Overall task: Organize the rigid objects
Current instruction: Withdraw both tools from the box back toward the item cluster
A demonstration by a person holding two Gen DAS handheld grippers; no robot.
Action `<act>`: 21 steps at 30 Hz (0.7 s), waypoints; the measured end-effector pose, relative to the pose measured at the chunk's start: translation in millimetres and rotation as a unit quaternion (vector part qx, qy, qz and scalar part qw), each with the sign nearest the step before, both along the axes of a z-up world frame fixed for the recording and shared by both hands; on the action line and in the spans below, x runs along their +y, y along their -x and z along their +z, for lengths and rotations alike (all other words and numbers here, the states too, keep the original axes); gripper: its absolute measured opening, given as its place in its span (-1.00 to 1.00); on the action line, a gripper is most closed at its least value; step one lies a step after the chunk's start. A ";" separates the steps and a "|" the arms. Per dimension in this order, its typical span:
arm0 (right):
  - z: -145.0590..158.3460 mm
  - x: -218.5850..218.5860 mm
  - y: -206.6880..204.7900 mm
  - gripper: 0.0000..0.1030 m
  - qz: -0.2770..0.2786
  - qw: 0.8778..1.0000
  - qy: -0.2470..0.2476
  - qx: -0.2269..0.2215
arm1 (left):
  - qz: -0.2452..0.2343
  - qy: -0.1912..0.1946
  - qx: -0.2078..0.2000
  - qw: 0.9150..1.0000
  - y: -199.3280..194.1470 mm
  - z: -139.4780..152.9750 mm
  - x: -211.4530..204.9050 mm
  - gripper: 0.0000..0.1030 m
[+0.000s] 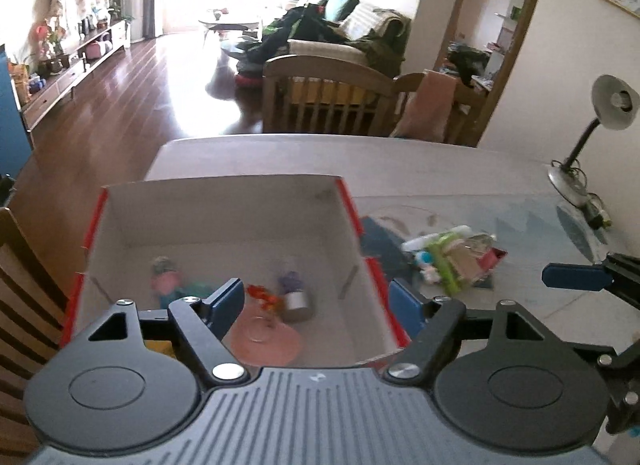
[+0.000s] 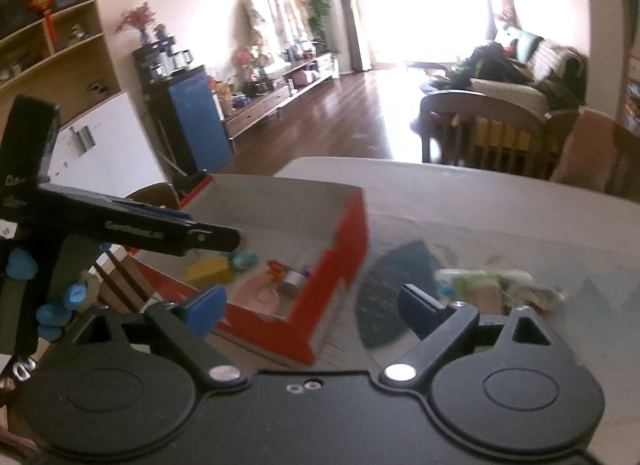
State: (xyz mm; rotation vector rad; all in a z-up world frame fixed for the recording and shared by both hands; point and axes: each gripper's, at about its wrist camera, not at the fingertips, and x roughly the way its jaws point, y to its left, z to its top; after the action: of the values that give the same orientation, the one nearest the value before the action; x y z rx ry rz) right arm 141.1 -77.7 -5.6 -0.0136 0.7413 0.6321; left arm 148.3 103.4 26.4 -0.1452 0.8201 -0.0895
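Left tongs stood spread and empty, low centre of frame, over the red-sided box. Right tongs likewise spread, empty. Box held a pink dish, yellow block, small figures. Loose pile lay right of it on the worktop.

desk lamp; wooden chair

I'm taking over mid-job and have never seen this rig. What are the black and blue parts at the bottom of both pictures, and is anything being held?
Each picture comes from a camera on a hand-held gripper, looking along its two blue-padded fingers. The left gripper hangs open over the red-edged box, which already holds small items such as a pink disc. The right gripper is open too, above the box's corner. Neither holds anything. A pile of small objects waits on the table beside the box.
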 end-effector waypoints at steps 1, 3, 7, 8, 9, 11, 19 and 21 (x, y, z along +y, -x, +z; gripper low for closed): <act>-2.8 -7.0 1.2 0.80 -0.004 1.000 0.002 0.000 | -0.002 0.002 0.000 1.000 -0.5 -0.4 -4.2 0.62; -6.1 -21.1 1.6 0.80 -0.014 1.000 0.008 -0.002 | -0.006 0.007 -0.004 1.000 -2.9 -1.1 -15.3 0.63; -10.8 -45.8 -1.9 0.81 -0.030 0.999 0.016 -0.004 | -0.018 0.018 -0.010 1.000 -12.2 -5.0 -39.3 0.72; -11.3 -51.1 -3.3 0.81 -0.032 0.999 0.018 -0.004 | -0.021 0.020 -0.012 1.000 -14.3 -6.8 -44.7 0.73; -12.4 -57.5 -4.9 0.81 -0.035 0.999 0.020 -0.004 | -0.026 0.022 -0.013 0.999 -16.6 -8.5 -50.6 0.73; -15.6 -68.8 -8.4 0.81 -0.043 0.999 0.022 -0.004 | -0.037 0.030 -0.014 0.999 -20.4 -13.1 -63.5 0.73; -34.9 -112.3 -31.1 0.80 -0.077 0.996 0.040 0.007 | -0.039 0.043 0.002 0.998 -39.7 -39.9 -107.4 0.73; -40.5 -119.1 -37.6 0.80 -0.076 0.996 0.054 0.003 | -0.034 0.042 0.013 0.998 -46.5 -49.1 -116.9 0.73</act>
State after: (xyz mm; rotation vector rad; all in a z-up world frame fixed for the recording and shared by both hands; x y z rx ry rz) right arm 178.7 -196.8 -46.1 -0.0537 0.7735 0.4469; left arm 194.8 -13.5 -22.7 -0.1985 0.8485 -0.1865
